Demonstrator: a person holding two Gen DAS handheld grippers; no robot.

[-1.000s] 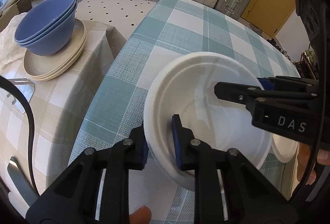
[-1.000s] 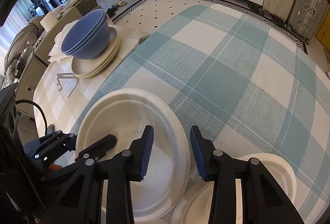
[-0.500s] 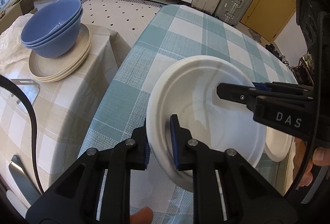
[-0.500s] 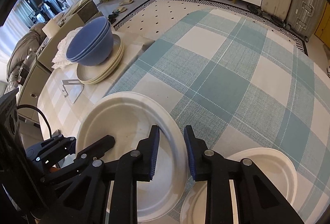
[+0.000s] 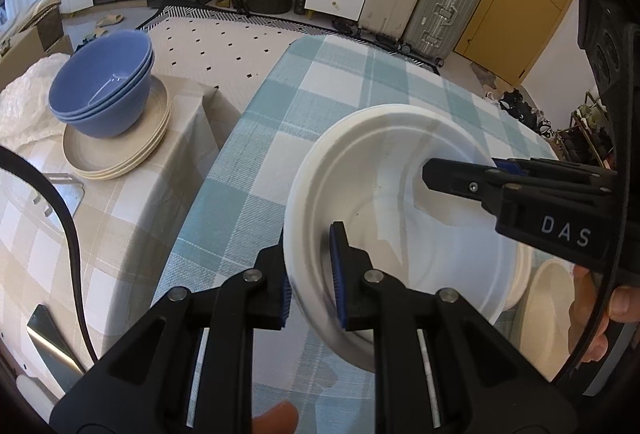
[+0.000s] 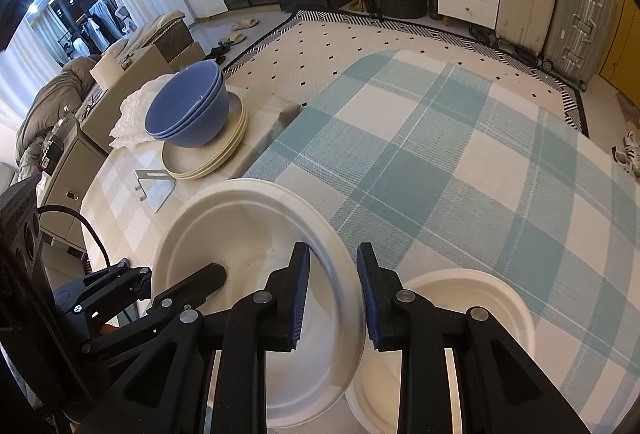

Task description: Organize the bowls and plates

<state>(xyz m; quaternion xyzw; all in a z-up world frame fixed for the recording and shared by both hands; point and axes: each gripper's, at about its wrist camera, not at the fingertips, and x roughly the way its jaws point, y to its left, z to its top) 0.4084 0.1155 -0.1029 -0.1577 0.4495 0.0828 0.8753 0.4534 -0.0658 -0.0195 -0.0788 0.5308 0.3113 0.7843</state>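
Over checked cloth (image 5: pixel 256 170), left tongs (image 5: pixel 310 274) and right tongs (image 6: pixel 332 286) both pinch white plate (image 5: pixel 384 170).

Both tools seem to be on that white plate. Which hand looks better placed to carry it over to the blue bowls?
Left, probably. The left tool grips the plate on the rim nearest the bowls; the right tool sits on the far rim.
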